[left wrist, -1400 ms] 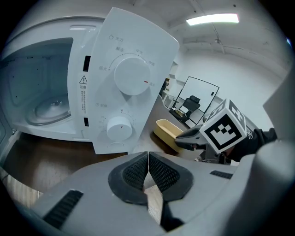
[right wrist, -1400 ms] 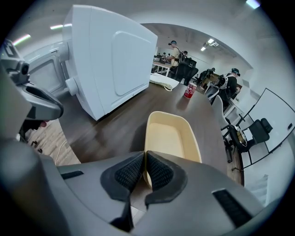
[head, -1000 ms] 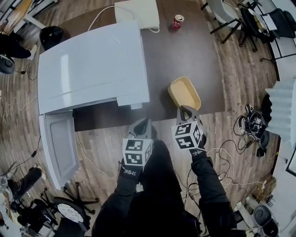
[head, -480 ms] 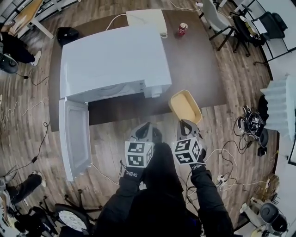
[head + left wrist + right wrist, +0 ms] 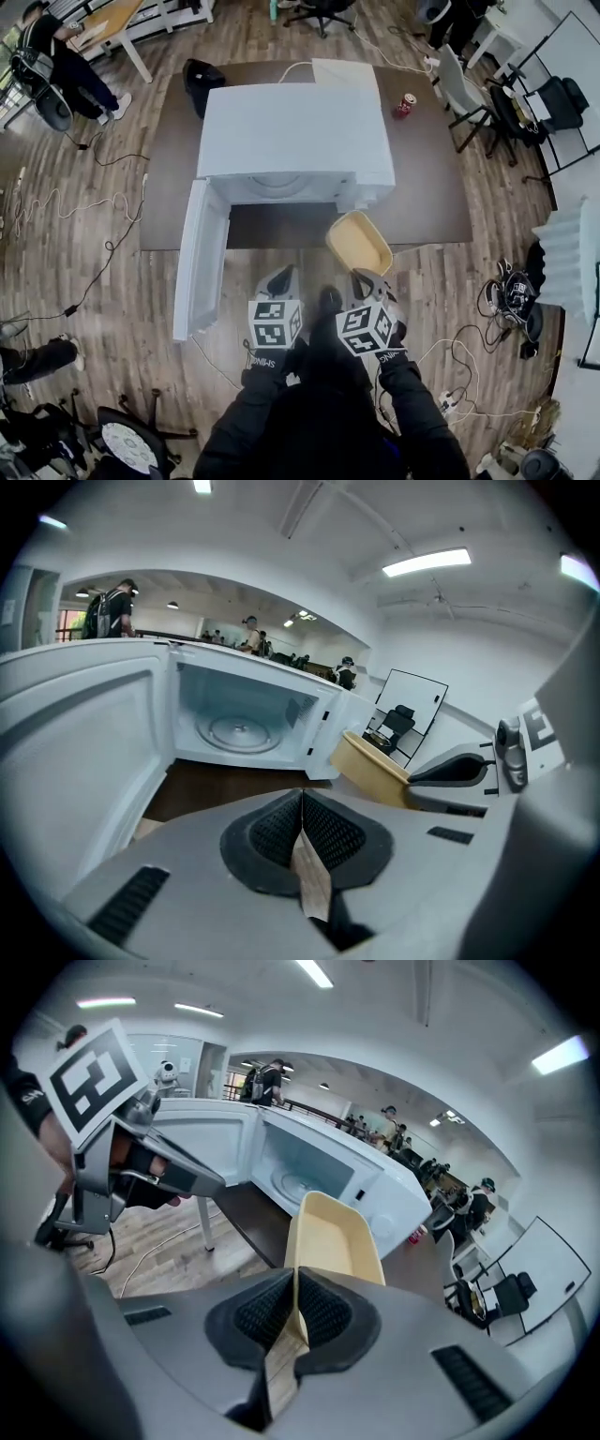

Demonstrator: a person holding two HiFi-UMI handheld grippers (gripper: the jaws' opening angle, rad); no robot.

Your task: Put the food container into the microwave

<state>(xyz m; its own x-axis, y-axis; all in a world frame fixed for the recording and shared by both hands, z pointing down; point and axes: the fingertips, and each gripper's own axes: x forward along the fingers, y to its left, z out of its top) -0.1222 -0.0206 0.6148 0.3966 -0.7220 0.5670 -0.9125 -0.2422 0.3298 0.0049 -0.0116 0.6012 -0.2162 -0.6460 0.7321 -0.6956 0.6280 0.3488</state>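
At centre of the head view, the microwave (image 5: 295, 127) sat on a dark table (image 5: 427, 202), its door (image 5: 200, 258) swung open toward lower left. A red can (image 5: 407, 103) stood on the table at upper right, well apart from the rest.

Right gripper (image 5: 361, 277), low and just right of centre: jaws clamped on the near rim of the yellow container (image 5: 358, 244). Right gripper view confirmed it, with the pads (image 5: 323, 1312) pinching the container's (image 5: 328, 1232) wall. The container lay over the table's near edge, just in front of the microwave's right front corner and outside the cavity. Whether it touched the table, could not tell.

Left gripper (image 5: 285, 274), just left of the right one: jaws pressed together, nothing between them. Its own view looked past the closed left gripper (image 5: 302, 806) into the open cavity, turntable (image 5: 234, 731) visible.
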